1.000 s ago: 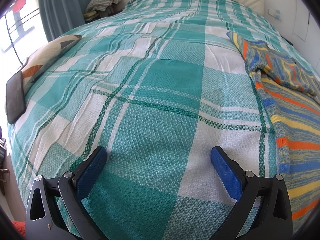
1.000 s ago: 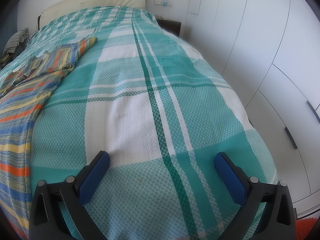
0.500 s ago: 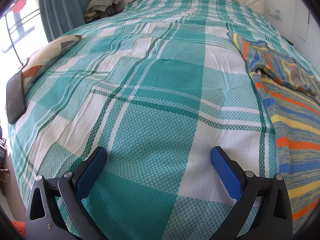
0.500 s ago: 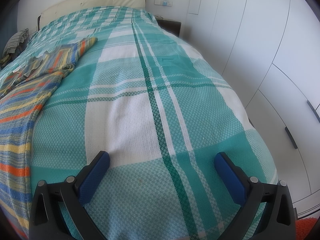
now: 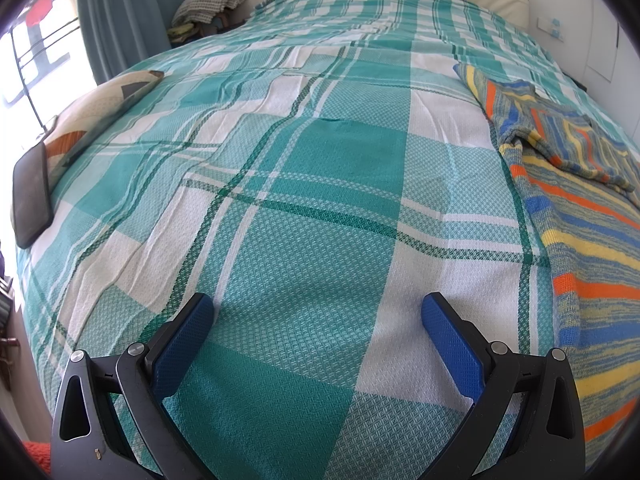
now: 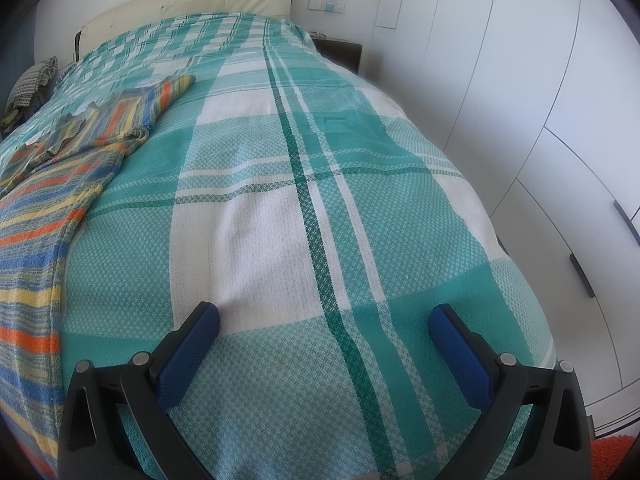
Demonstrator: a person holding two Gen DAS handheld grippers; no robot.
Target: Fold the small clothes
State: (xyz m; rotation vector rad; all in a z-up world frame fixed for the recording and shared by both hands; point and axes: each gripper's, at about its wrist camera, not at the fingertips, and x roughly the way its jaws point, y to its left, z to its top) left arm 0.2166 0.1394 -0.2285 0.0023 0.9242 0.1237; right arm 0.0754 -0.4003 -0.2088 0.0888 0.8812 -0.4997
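While the striped garment (image 5: 580, 216) lies flat (untouched), both grippers gape.

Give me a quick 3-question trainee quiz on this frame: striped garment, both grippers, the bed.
1. True or false: the left gripper is shut on the striped garment.
2. Multiple choice: in the right wrist view, the striped garment lies A) between the fingers, B) left of the right gripper, C) on the wardrobe side.
3. Fill in: on the plaid bedspread, near its left edge in the left wrist view, a dark flat ____ lies beside a pillow.

Key
1. False: both grippers are open over bare bedspread, apart from the garment.
2. B.
3. Tablet or phone; too distorted to tell which.
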